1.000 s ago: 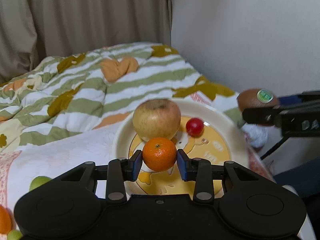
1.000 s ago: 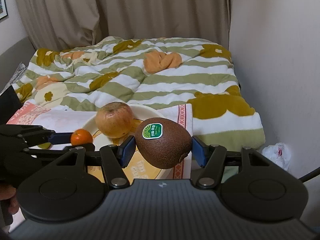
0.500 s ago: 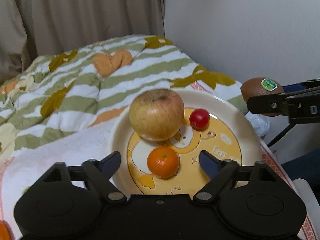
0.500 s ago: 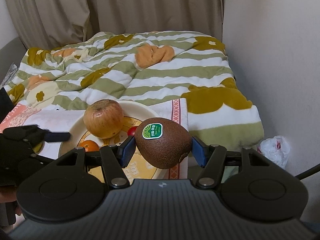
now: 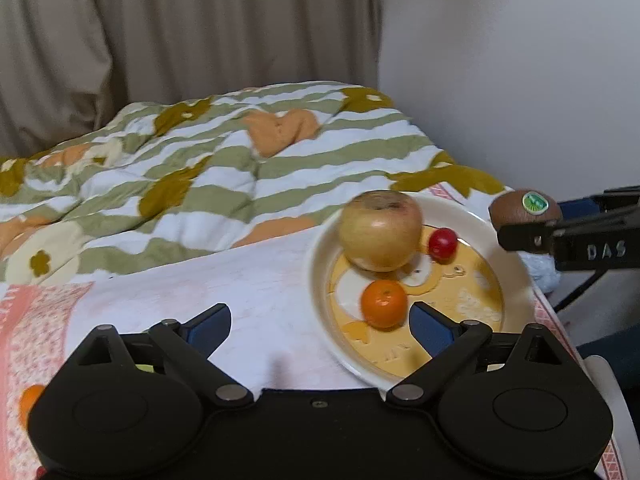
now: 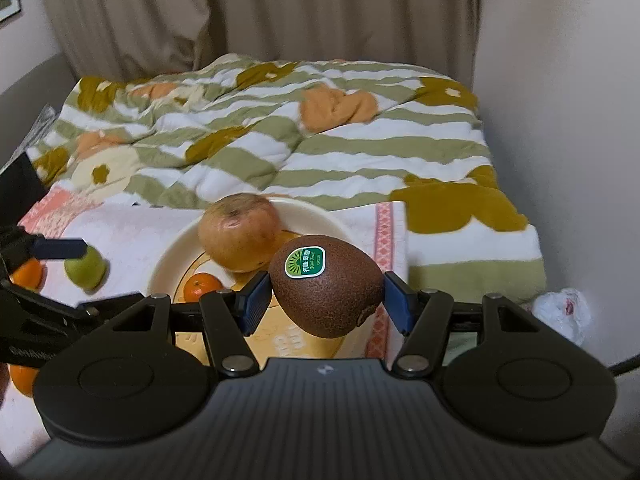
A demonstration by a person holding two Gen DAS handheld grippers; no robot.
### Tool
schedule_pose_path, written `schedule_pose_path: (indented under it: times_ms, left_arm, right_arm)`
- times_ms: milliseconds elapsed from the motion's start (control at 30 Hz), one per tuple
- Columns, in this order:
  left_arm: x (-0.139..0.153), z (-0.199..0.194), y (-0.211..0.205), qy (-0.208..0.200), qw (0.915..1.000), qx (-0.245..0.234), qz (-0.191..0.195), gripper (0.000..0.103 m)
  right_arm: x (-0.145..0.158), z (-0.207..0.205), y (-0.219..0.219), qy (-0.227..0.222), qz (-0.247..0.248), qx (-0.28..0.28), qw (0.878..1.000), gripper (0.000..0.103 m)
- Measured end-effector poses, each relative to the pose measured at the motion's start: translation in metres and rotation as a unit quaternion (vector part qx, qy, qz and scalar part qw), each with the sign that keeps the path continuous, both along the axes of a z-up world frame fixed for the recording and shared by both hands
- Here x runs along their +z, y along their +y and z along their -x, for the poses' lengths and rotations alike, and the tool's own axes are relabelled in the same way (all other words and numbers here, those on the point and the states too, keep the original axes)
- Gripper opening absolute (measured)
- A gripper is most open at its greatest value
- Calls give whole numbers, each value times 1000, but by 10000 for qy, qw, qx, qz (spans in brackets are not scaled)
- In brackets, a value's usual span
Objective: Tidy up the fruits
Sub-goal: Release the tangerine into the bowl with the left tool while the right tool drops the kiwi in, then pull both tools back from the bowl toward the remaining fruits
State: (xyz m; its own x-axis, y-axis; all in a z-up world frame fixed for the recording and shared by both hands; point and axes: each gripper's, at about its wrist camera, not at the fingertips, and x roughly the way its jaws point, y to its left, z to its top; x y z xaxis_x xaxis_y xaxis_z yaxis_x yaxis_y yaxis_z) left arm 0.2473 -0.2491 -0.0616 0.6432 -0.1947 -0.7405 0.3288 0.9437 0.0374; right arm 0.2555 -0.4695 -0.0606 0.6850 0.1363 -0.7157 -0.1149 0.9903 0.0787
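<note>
A cream plate [image 5: 320, 248] with a yellow picture lies on the cloth-covered table. On it are a yellowish apple [image 5: 380, 234], a small red fruit [image 5: 443, 243] and a mandarin [image 5: 383, 303]. My left gripper [image 5: 320, 326] is open and empty, low over the table left of the plate's near edge. My right gripper [image 6: 322, 300] is shut on a brown kiwi [image 6: 326, 292] with a green sticker, held above the plate's right side [image 6: 320, 216]. The kiwi also shows in the left wrist view [image 5: 524, 208]. The apple [image 6: 240, 238] and mandarin [image 6: 200, 286] show in the right wrist view.
A green fruit [image 6: 86, 268] and mandarins [image 6: 26, 274] lie on the table left of the plate. A striped quilt [image 6: 280, 128] covers the bed behind. A wall stands close on the right, with a white bag [image 6: 564, 312] on the floor.
My left gripper let go of the mandarin onto the plate, opened wide and moved back to the left. My right gripper stays shut on the kiwi and has come closer over the plate.
</note>
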Motion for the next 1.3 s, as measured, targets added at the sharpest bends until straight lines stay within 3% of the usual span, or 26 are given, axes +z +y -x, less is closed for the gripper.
schedule_pose_path:
  times_ms: [300,667,700,733,867,1100,1300]
  left_arm:
    - [16,14,18,-150,9990,424,86,99]
    - [14,25,28,-154,9978,631,88,99]
    - [14,26,29,-157,9977,648,87,99]
    - [14,28,29,-159,9976,666,87,99]
    - [18,34,32,-201,9970,747,88,99]
    - [32,53,33,-343,9953,890,144,99]
    - [50,80,37,-493,9933,992,315,99]
  right_arm:
    - [-30,-14,24,280,64,454,9986,76]
    - [-59,-23,37,263,365,718,9964,79]
    - [-59,-22,37,197,378,732,9964,87]
    - [-56,-19,38,121,413,753,9962,102]
    - [-45,-8,38,-164,638,737,9951,103]
    - [-26,11,21,-125,363,480,9981,103]
    - [2,39,14,-256,411,276,9984,103]
